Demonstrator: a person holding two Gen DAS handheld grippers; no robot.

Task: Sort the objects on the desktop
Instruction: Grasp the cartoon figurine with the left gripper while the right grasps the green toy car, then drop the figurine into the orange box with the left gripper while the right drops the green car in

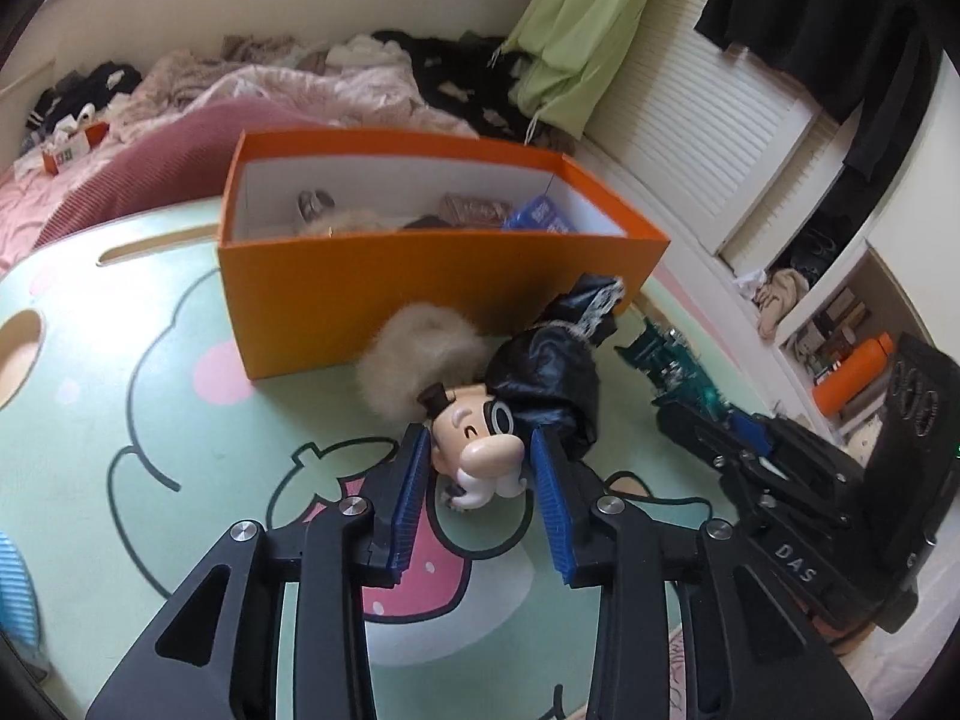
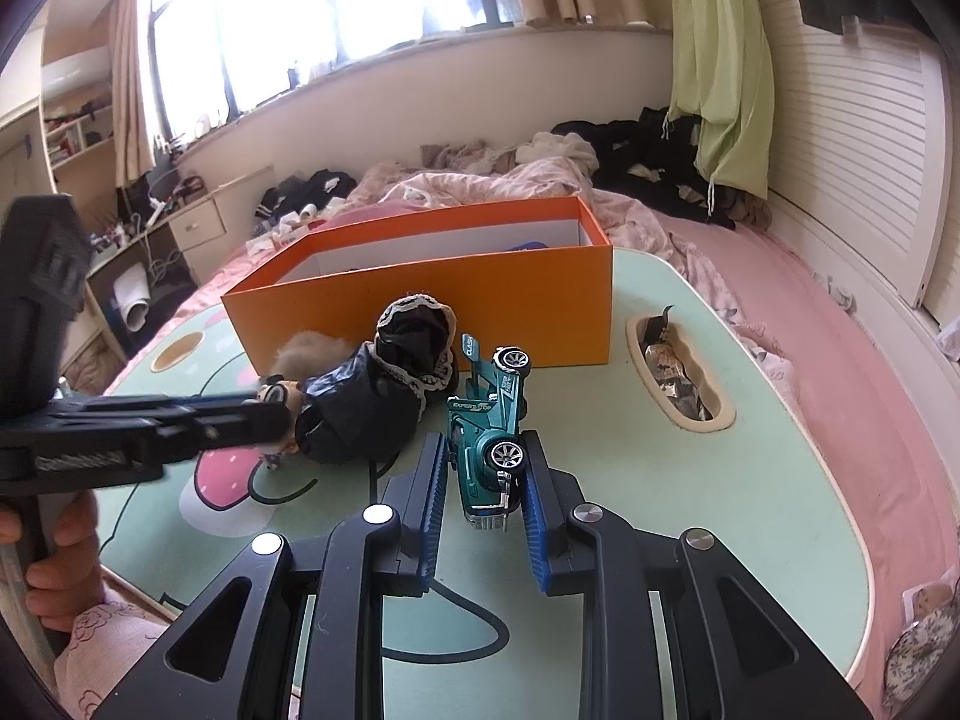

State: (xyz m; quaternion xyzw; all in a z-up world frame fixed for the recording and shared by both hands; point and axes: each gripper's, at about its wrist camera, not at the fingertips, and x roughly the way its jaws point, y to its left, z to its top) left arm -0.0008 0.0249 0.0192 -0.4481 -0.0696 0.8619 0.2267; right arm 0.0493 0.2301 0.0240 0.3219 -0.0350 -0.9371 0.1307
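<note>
A doll in a shiny black dress with a big-nosed head lies on the green cartoon table, by a beige fur pompom. My left gripper is open, its blue pads either side of the doll's head. A teal toy car lies on its side; my right gripper is open around it, pads close to both sides. An open orange box stands behind, holding several small items. The doll and the box also show in the right wrist view.
A slot in the table at the right holds wrappers. A bed with pink bedding and piled clothes lies beyond the table. A green garment hangs by white louvred doors. Shelves with an orange bottle stand at the right.
</note>
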